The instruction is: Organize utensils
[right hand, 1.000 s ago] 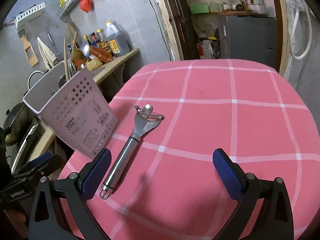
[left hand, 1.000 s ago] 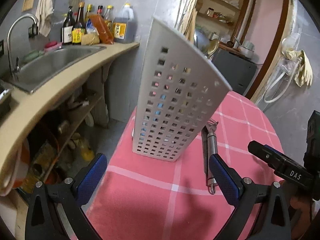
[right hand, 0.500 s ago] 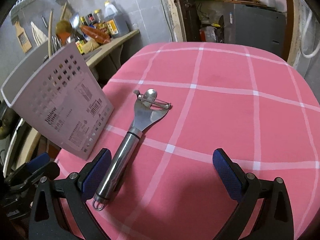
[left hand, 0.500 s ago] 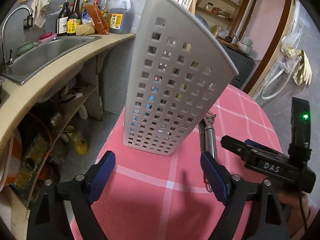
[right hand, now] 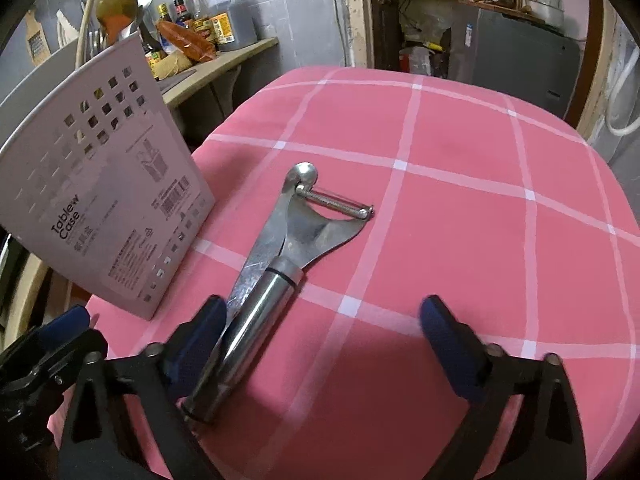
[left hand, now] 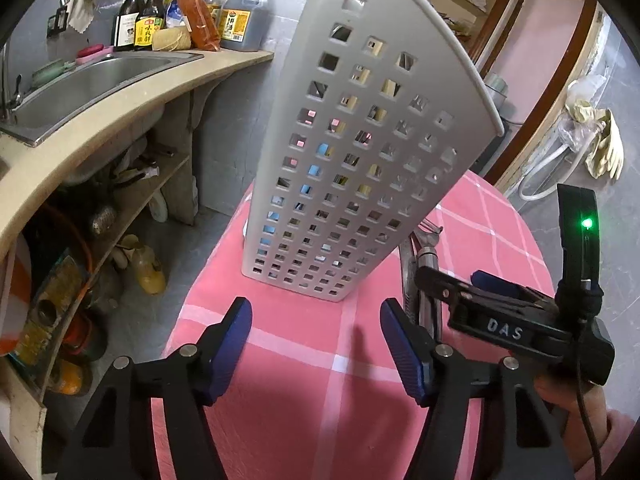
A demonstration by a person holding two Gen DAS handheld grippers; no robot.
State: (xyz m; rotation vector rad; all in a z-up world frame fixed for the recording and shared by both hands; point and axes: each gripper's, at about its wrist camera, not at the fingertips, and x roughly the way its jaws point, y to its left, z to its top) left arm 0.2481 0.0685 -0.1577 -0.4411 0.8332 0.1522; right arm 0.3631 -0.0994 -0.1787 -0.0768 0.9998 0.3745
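The right tongs [right hand: 320, 344], nearer and closing but still clear, are straddling the steel peeler's [right hand: 276, 264] handle lying lengthwise on the pink checked table [right hand: 460, 208], while the narrowing left tongs [left hand: 316, 340] are hovering empty before the perforated grey plastic caddy [left hand: 360, 152].

Home kitchen: steel sink [left hand: 92, 80] set in worn counter [left hand: 120, 120], sauce and oil bottles [left hand: 180, 12] by tiled wall, cluttered shelf [left hand: 132, 184] beneath, rubber gloves [left hand: 604, 140] hanging, pink checked tablecloth [right hand: 460, 208].

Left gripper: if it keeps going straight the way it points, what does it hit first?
Most likely the foot of the white utensil basket, standing dead ahead of the open left gripper. Only bare pink tablecloth lies between; how far off is hard to judge.
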